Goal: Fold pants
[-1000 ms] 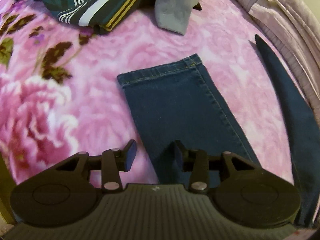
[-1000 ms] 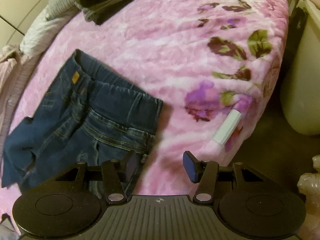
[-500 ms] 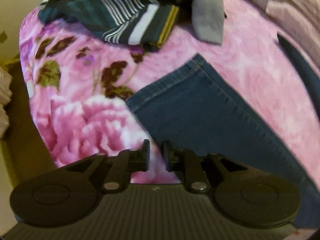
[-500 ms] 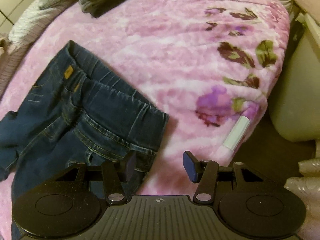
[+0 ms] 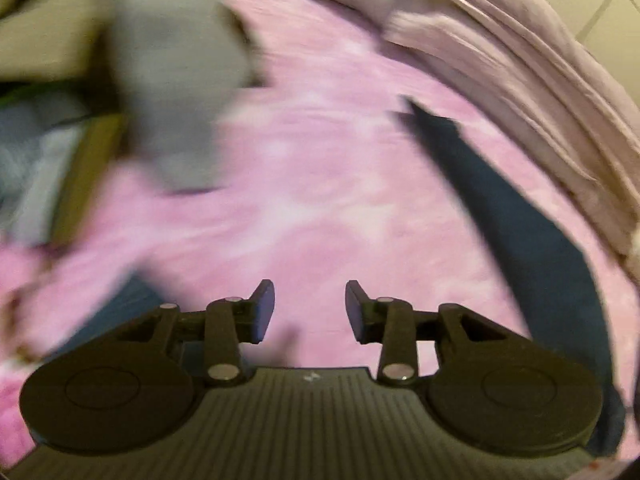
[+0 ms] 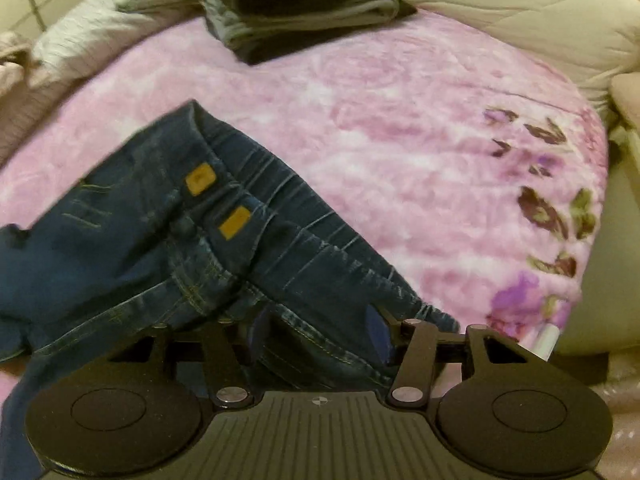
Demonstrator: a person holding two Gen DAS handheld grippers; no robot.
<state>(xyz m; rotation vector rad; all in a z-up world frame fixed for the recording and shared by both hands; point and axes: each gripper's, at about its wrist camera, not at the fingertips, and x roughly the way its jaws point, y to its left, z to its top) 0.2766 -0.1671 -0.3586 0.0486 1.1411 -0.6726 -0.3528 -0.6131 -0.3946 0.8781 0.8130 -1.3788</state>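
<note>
No legible txt (blurry patches).

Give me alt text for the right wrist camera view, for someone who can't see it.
The right gripper hangs open over the waistband of dark blue jeans lying on a pink floral blanket. Folded dark and grey clothes sit at the far edge.

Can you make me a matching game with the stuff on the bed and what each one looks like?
Things:
1. jeans
2. blanket
3. folded clothes stack
4. left gripper

Looks:
A. pink with flowers
B. dark blue with two yellow-brown patches at the waistband
C. black, jaws apart, nothing between them
D. grey and black layers, at the far edge of the bed

Pairs: 1-B, 2-A, 3-D, 4-C
</note>
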